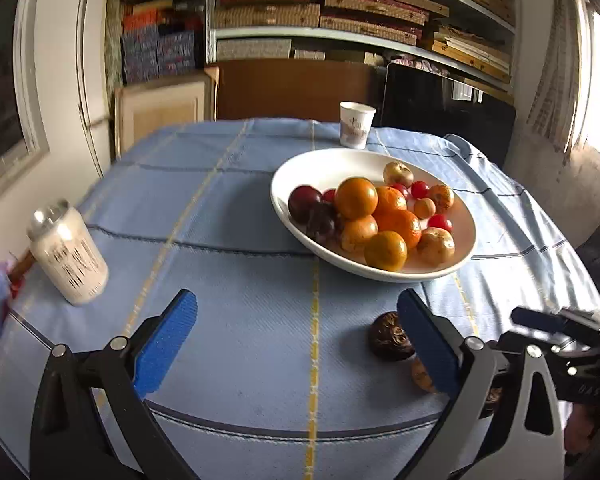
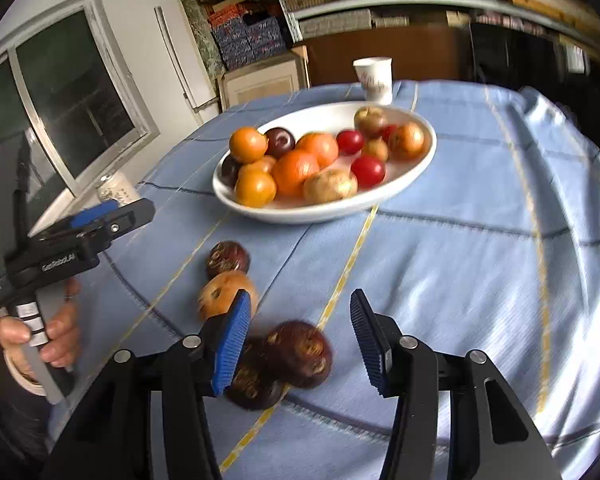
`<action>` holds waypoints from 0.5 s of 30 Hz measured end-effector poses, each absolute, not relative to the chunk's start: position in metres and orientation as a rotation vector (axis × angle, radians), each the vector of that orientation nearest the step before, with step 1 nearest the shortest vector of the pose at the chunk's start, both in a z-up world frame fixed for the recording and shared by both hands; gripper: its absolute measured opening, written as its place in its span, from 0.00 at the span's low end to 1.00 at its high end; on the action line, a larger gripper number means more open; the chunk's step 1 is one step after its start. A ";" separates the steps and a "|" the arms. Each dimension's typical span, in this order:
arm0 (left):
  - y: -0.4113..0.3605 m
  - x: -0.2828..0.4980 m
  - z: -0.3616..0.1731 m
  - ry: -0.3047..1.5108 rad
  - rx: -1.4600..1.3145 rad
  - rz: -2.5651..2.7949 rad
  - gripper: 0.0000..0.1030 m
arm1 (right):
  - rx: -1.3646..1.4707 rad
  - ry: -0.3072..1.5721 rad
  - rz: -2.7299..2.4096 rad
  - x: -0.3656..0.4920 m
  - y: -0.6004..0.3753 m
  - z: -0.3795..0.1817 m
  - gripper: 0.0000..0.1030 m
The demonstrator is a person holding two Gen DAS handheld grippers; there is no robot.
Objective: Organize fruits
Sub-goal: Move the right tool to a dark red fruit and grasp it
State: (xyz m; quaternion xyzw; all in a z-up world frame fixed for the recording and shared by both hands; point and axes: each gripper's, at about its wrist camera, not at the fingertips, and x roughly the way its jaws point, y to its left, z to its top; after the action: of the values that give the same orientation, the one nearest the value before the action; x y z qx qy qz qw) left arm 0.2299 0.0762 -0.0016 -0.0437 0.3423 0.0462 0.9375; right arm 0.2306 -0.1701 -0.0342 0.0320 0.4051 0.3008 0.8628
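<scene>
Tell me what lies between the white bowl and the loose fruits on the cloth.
Only bare blue tablecloth, crossed by a yellow stripe. The right wrist view shows it between the white bowl and the nearest loose fruit.

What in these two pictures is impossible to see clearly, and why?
- Right wrist view: the dark fruit nearest the camera is partly behind the right claw's left pad.
- Left wrist view: the tan fruit is mostly behind the left claw's right pad.
- Can print: blurred in the left view.
- Cup: inside not visible.
</scene>
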 end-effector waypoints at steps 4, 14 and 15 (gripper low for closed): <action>0.078 0.231 -0.002 0.704 -0.110 0.095 0.96 | 0.082 0.883 0.648 0.229 -0.172 -0.037 0.50; 0.069 0.229 -0.003 0.697 -0.071 0.087 0.96 | 0.135 0.989 0.674 0.234 -0.173 -0.053 0.40; 0.068 0.229 -0.003 0.694 -0.063 0.086 0.95 | 0.153 0.995 0.677 0.235 -0.175 -0.054 0.40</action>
State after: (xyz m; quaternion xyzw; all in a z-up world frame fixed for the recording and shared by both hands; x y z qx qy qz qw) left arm 0.2289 0.0679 -0.0026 -0.0308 0.3401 0.0422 0.9389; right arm 0.2349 -0.1749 -0.0537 0.0720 0.4675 0.3182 0.8216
